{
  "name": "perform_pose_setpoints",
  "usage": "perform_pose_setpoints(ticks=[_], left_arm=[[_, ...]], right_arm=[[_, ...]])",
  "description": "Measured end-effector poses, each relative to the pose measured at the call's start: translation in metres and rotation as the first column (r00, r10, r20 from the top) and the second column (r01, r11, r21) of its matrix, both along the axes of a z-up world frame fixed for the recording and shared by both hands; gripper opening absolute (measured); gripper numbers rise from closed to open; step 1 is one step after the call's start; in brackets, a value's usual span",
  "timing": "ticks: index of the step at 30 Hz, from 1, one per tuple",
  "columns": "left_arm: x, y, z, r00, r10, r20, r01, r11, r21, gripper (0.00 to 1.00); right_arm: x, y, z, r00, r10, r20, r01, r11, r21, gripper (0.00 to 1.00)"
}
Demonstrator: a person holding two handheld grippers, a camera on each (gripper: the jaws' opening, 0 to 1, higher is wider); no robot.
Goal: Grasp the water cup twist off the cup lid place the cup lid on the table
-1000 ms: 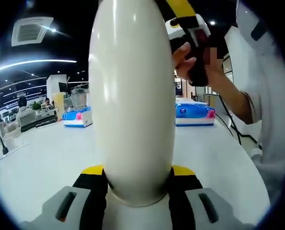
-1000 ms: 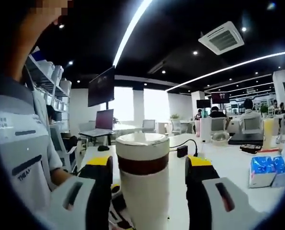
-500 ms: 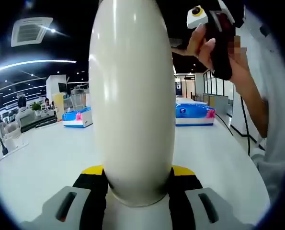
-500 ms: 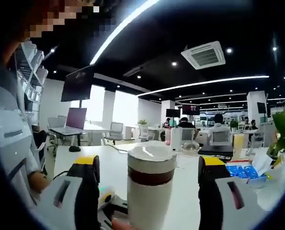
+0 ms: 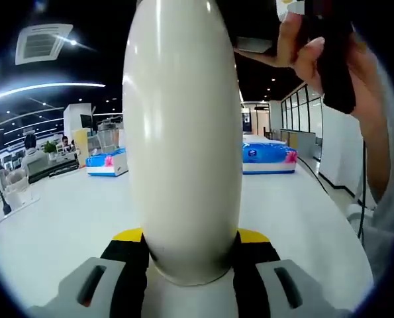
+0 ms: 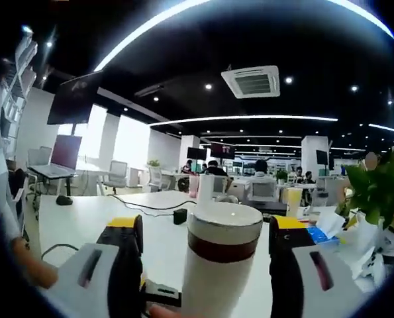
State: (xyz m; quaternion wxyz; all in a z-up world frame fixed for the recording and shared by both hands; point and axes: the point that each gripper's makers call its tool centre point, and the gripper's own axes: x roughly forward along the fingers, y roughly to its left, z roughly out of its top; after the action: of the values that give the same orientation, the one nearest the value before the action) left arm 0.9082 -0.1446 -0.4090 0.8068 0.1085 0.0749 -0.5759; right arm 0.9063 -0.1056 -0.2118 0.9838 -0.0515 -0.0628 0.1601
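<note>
1. Your left gripper [image 5: 190, 248] clamps the water cup [image 5: 183, 139], long axis upright.
2. Your right gripper [image 6: 206, 232] stands parted around the cup lid [image 6: 224, 225], neither jaw touching it, so close there.

White table [image 5: 64, 218], blue packs [image 5: 269, 158]

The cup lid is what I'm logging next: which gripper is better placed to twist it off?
The right. The left gripper is shut on the white cup body, steadying it. The right gripper has its jaws open on either side of the lid, not yet gripping, so it likely only needs to close and turn.
</note>
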Motion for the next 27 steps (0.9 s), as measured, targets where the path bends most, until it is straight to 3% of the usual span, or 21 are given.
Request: perform_pose_setpoints(ticks=[2,7,19,23,27], left_arm=[[0.000,0.000,0.000,1.000,0.000,0.000,0.000,1.000,0.000,0.51],[0.000,0.000,0.000,1.000,0.001,0.001,-0.001,1.000,0.001,0.51],[0.000,0.001,0.000,1.000,0.003,0.002,-0.003,1.000,0.002,0.51],[0.000,0.001,-0.001,1.000,0.002,0.001,-0.002,1.000,0.002,0.51],[0.000,0.001,-0.001,1.000,0.001,-0.001,-0.001,1.000,0.001,0.51]], right_arm=[[0.001,-0.003,0.000,0.999,-0.031,0.009,0.031,1.000,0.000,0.66],[0.007,-0.016,-0.003,0.995,-0.095,-0.010,0.095,0.995,0.037,0.62],[0.009,-0.018,0.002,0.995,-0.098,0.011,0.097,0.994,0.042,0.54],[0.009,-0.023,0.002,0.993,-0.118,0.018,0.118,0.993,0.012,0.47],[0.010,-0.023,0.002,0.997,-0.082,0.013,0.082,0.996,0.022,0.47]])
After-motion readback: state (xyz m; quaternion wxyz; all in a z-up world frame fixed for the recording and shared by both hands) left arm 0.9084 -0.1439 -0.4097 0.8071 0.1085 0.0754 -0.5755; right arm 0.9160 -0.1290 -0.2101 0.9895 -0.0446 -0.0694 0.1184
